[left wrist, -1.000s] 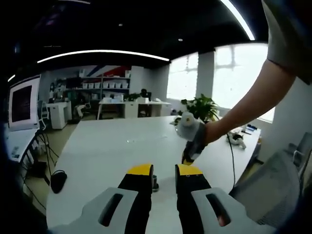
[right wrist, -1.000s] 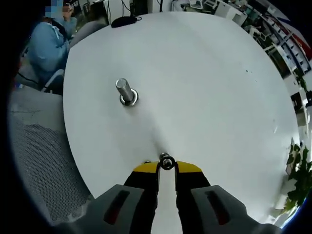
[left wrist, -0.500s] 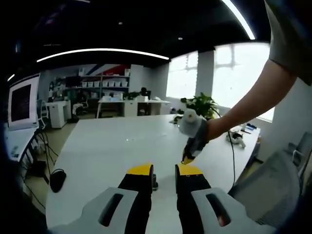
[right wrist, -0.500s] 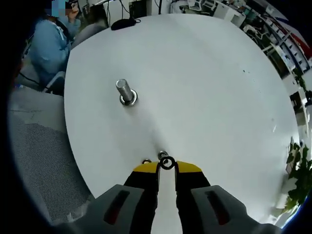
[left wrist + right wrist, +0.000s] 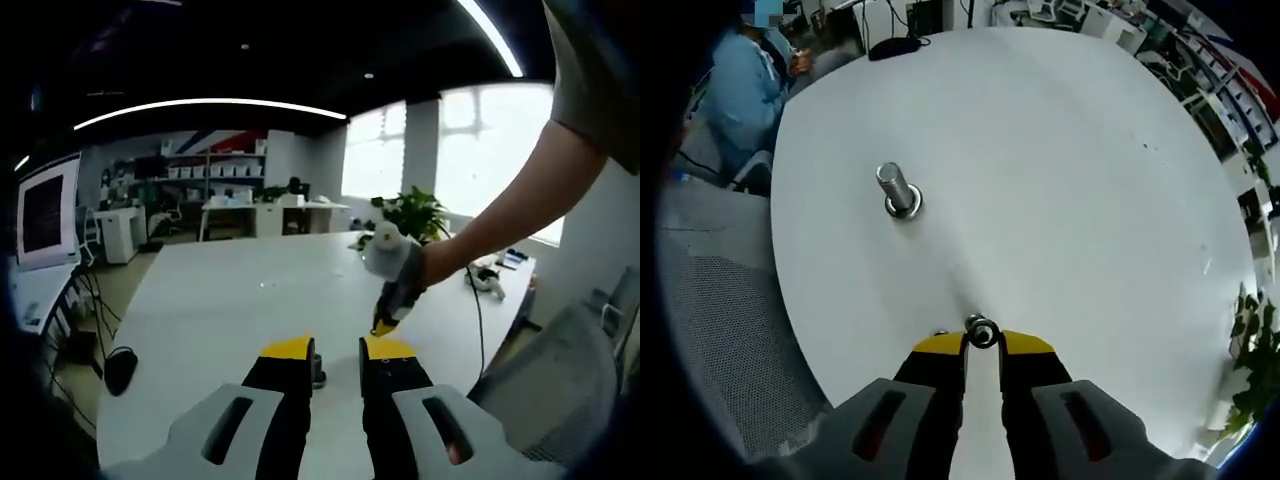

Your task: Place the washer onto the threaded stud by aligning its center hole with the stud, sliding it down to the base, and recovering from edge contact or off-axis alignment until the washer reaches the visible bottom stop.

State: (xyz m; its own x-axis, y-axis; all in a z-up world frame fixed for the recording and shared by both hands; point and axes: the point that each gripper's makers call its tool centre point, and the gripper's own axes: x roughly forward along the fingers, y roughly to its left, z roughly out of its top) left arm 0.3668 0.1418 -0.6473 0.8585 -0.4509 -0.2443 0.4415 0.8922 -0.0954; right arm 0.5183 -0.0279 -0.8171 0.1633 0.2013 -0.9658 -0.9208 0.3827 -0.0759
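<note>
The silver threaded stud (image 5: 896, 186) stands upright on the white table (image 5: 1060, 180), with a ring-shaped base around its foot. My right gripper (image 5: 982, 334) is shut on a small dark washer (image 5: 982, 331), pinched between its yellow fingertips and well short of the stud, to its lower right. My left gripper (image 5: 338, 350) has a narrow gap between its jaws with nothing in it. A bit of the stud (image 5: 318, 374) peeks out just beyond its left jaw. The right gripper (image 5: 385, 318), held by a white-gloved hand (image 5: 392, 255), hangs tip-down above the table just past my left jaws.
A person in blue (image 5: 740, 90) sits at the table's far edge beside a black mouse (image 5: 895, 43). A grey mesh chair (image 5: 710, 330) is at the near edge. A monitor (image 5: 45, 210), another black mouse (image 5: 120, 370) and a plant (image 5: 412, 218) show beyond.
Almost nothing. The right gripper has shifted only slightly with the washer still pinched in it. The stud and the left gripper stay put.
</note>
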